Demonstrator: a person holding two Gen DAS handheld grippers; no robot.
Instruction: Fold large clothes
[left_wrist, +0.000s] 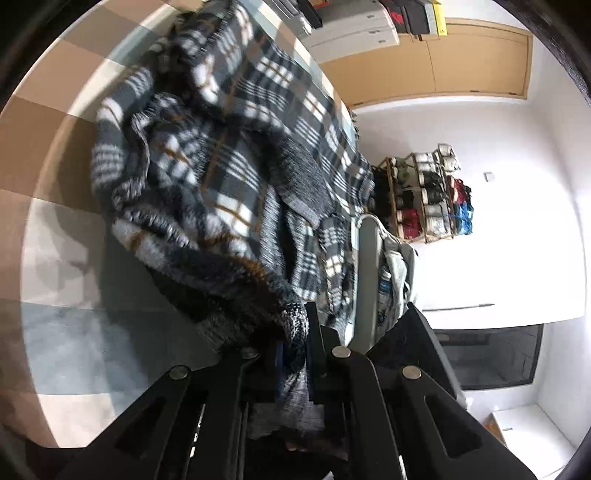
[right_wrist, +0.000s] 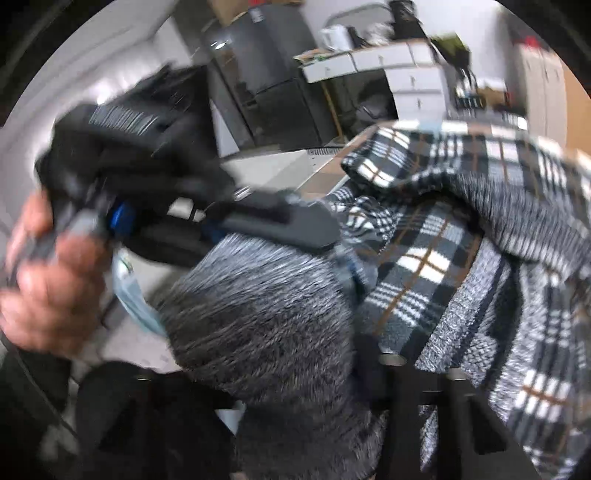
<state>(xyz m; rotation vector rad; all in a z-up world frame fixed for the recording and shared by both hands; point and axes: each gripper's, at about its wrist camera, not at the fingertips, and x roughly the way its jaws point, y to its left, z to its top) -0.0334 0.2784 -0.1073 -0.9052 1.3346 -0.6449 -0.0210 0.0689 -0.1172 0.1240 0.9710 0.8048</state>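
Pinching the plaid garment's (left_wrist: 229, 155) grey edge, the left gripper (left_wrist: 295, 354) lifts it off the checked table (left_wrist: 48, 155) while the right gripper (right_wrist: 332, 387), beside that garment, clamps the same fabric, likely to spread it for folding.

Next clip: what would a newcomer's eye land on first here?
The big blue-and-white plaid blanket, heaped over the checked bed cover, fills both views. In the left wrist view the left hand-held gripper is shut on a grey corner of it. In the right wrist view, a hand holds that gripper at left.
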